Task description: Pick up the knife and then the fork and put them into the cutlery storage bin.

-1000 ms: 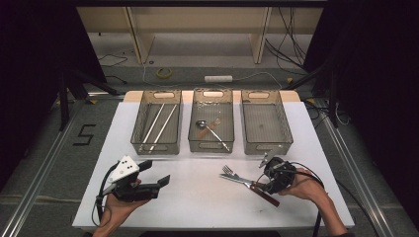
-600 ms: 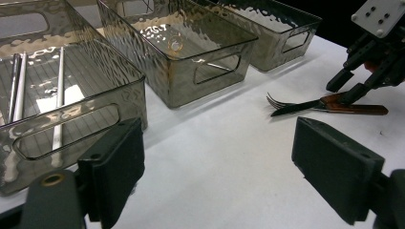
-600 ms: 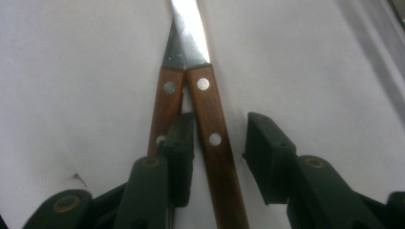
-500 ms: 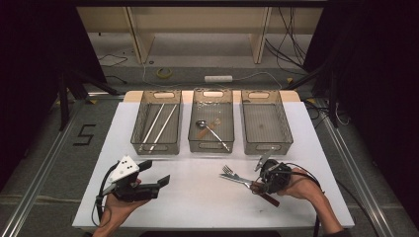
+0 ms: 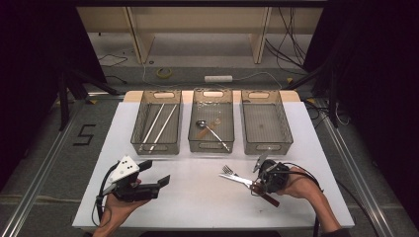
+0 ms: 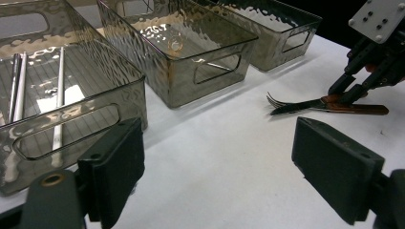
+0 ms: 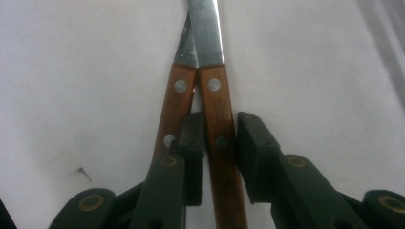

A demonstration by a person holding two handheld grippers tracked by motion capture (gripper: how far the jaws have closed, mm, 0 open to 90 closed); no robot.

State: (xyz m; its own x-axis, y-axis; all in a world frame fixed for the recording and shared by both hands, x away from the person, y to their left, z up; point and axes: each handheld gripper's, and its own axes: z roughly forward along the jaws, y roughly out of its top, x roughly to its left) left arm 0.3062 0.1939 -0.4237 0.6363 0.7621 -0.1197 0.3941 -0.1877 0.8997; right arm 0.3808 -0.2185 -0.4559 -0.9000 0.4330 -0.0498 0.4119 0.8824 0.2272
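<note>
Two wooden-handled utensils lie side by side on the white table (image 5: 197,207): a fork (image 5: 228,171) and a knife (image 5: 242,180). My right gripper (image 5: 258,185) is down over their handles. In the right gripper view the knife handle (image 7: 217,119) sits between the jaws of the right gripper (image 7: 219,145), and the fork handle (image 7: 174,109) lies just outside the left jaw. The jaws have just been closing, and a thin gap still shows at the right pad. My left gripper (image 5: 155,173) is held open and empty at the front left, and its wide-open jaws show in the left gripper view (image 6: 224,167).
Three clear bins stand in a row at the back. The left bin (image 5: 143,148) holds two metal rods (image 5: 158,123), the middle bin (image 5: 210,146) holds a spoon (image 5: 202,123), and the right bin (image 5: 269,147) has nothing in it. Bare white table lies between the hands.
The right gripper has shifted slightly left over the utensils and its jaws have narrowed around the knife handle. The left gripper has stayed still.
</note>
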